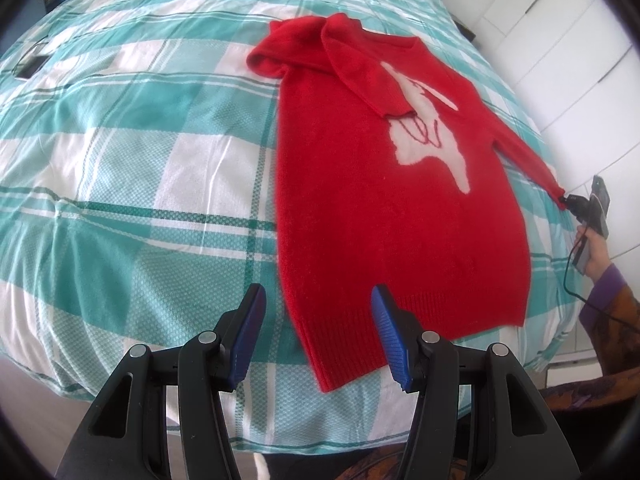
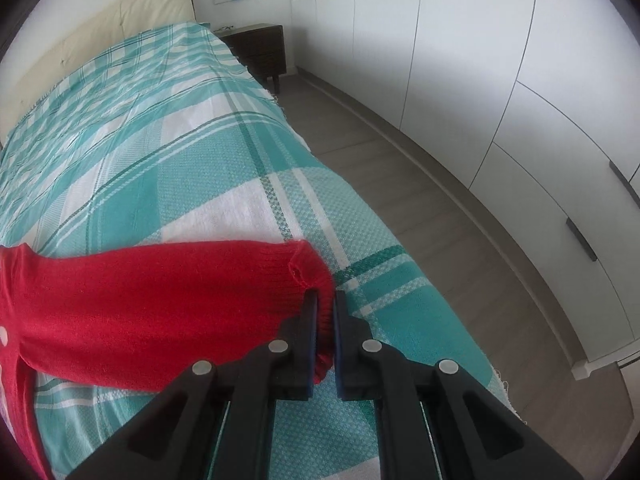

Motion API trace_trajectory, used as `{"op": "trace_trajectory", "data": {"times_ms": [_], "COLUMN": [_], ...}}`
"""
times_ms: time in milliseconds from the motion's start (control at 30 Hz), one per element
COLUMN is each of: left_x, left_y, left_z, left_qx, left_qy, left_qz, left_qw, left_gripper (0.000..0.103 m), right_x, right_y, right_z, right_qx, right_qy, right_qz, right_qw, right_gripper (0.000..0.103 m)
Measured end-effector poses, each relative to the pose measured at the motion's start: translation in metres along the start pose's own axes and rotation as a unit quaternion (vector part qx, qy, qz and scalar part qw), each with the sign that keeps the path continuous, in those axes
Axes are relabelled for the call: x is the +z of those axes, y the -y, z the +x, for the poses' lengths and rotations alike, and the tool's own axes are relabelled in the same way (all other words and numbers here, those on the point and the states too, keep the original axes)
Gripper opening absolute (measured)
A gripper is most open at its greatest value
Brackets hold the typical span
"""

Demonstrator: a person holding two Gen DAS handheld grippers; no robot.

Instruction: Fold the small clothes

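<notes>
A small red sweater (image 1: 360, 184) with a white figure on its chest lies flat on the checked bed cover (image 1: 140, 168). Its left sleeve (image 1: 360, 68) is folded across the chest. Its right sleeve (image 1: 524, 148) stretches out to the right. My left gripper (image 1: 318, 300) is open and empty, hovering over the sweater's ribbed hem at its lower left corner. My right gripper (image 2: 327, 300) is shut on the cuff of the right sleeve (image 2: 160, 304), near the bed's right edge; it also shows in the left wrist view (image 1: 576, 202).
A dark phone with a cable (image 1: 30, 66) lies on the bed at far left. White wardrobe doors (image 2: 500, 80) line the wall across a strip of grey floor (image 2: 400, 200). A dark nightstand (image 2: 260, 48) stands by the headboard.
</notes>
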State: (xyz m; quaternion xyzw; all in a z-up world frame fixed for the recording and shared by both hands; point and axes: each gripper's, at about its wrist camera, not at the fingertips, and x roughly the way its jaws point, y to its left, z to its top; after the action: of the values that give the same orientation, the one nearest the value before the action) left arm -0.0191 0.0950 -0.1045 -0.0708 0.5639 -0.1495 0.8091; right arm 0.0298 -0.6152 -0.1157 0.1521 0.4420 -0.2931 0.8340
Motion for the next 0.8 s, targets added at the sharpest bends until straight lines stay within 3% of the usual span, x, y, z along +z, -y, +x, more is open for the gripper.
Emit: {"op": "trace_trajectory", "data": {"times_ms": [233, 367, 500, 700, 733, 800], "left_x": [0.001, 0.005, 0.023, 0.082, 0.094, 0.116], "left_y": [-0.005, -0.004, -0.002, 0.026, 0.034, 0.051], "left_z": [0.002, 0.001, 0.002, -0.007, -0.007, 0.005], "left_qx": [0.014, 0.04, 0.083, 0.094, 0.083, 0.044], "left_qy": [-0.004, -0.002, 0.015, 0.077, 0.088, 0.079], "left_qz": [-0.001, 0.012, 0.027, 0.098, 0.112, 0.141], "left_qw": [0.9999, 0.9991, 0.996, 0.9877, 0.9864, 0.9859], "left_gripper": [0.057, 0.06, 0.06, 0.061, 0.062, 0.075], "right_x": [-0.001, -0.004, -0.013, -0.051, -0.059, -0.077], "right_y": [0.01, 0.015, 0.013, -0.04, -0.051, -0.07], "right_z": [-0.001, -0.012, -0.04, -0.099, -0.106, -0.116], "right_qx": [0.009, -0.024, -0.046, 0.05, 0.063, 0.091], "right_qy": [0.004, 0.016, 0.037, 0.059, 0.06, 0.058], "right_qz": [0.019, 0.021, 0.014, -0.052, -0.063, -0.078], "right_qw": [1.0, 0.999, 0.998, 0.996, 0.994, 0.991], "right_gripper": [0.011, 0.037, 0.04, 0.044, 0.045, 0.045]}}
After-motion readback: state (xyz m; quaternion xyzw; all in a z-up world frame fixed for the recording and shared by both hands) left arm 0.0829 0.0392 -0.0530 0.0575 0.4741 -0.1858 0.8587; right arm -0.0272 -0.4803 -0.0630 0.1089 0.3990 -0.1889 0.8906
